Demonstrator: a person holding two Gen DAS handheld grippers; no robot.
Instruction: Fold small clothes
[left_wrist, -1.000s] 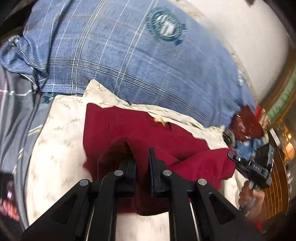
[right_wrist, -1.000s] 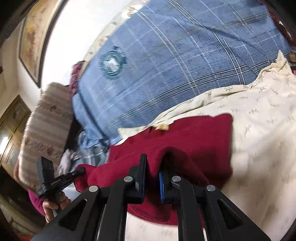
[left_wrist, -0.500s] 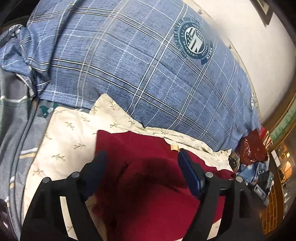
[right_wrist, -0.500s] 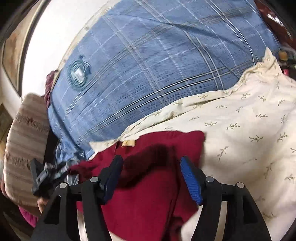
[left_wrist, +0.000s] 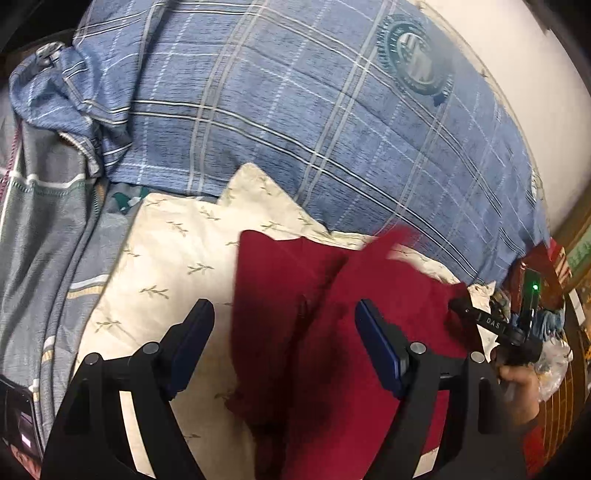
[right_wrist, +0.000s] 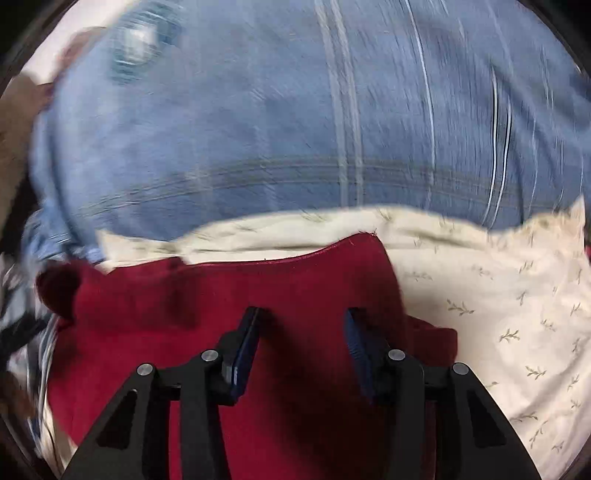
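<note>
A dark red garment (left_wrist: 332, 325) lies partly folded on a cream leaf-print cloth (left_wrist: 173, 258). It also shows in the right wrist view (right_wrist: 295, 295), on the same cream cloth (right_wrist: 498, 295). My left gripper (left_wrist: 284, 314) is open and empty, its jaws wide apart above the garment. My right gripper (right_wrist: 301, 321) is open and empty over the garment's folded edge. It also shows at the right of the left wrist view (left_wrist: 495, 325), held in a hand.
A large blue plaid quilt with a round emblem (left_wrist: 332, 122) lies behind the cloth, and in the blurred right wrist view (right_wrist: 295, 129). A grey striped bedsheet (left_wrist: 44, 240) is at the left. Cluttered items and a white wall (left_wrist: 535, 92) are at the right.
Both grippers were shut on the red garment one second ago. They have since opened and let it go, and it has dropped onto the cloth. The right wrist view has swung and blurred.
</note>
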